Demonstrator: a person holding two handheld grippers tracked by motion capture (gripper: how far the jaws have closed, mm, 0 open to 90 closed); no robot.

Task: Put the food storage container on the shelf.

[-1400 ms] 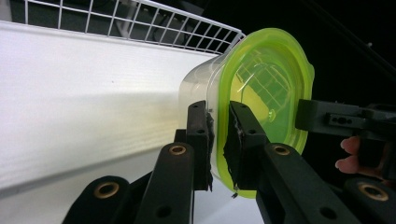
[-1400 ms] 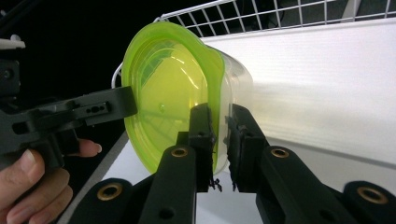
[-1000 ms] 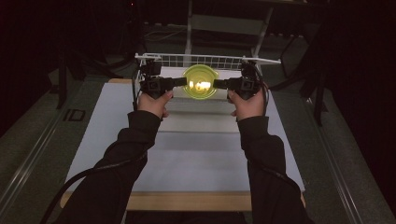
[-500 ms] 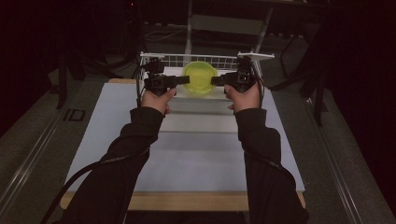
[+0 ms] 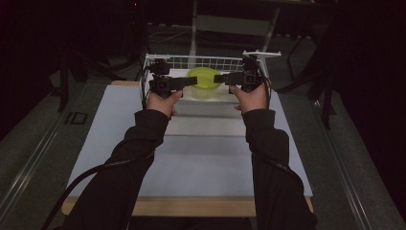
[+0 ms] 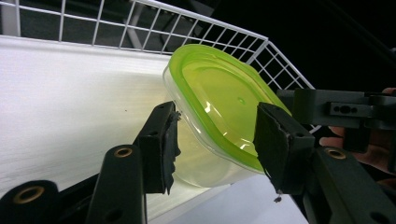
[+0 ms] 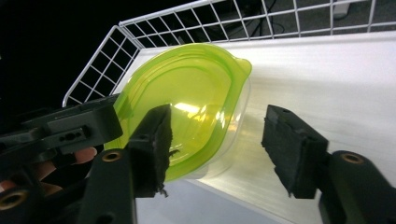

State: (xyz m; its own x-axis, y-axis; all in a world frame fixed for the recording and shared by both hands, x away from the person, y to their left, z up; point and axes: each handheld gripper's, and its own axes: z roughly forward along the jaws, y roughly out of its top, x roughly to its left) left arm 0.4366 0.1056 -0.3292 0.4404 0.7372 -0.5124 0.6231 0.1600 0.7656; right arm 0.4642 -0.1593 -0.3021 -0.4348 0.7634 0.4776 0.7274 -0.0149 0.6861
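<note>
A clear tub with a lime-green lid (image 5: pixel 206 79) (image 6: pixel 219 98) (image 7: pixel 187 93) rests on the white floor of a white wire basket (image 5: pixel 201 58) at the far end of the table. My left gripper (image 5: pixel 191 81) (image 6: pixel 218 116) reaches in from the tub's left and my right gripper (image 5: pixel 218 77) (image 7: pixel 219 114) from its right. Both sets of jaws have just been opening. The tub's rim still lies between each pair, but the pads stand off it. Each gripper shows across the tub in the other's view.
The basket's wire walls (image 6: pixel 140 18) (image 7: pixel 233 18) rise behind and beside the tub. A long white board (image 5: pixel 201 158) covers the table toward me, ending at a wooden front edge (image 5: pixel 191 206). Dark floor and stand legs surround the table.
Both grippers carried the tub a little farther away and set it in the basket. Their jaws then spread and let go of its rim.
</note>
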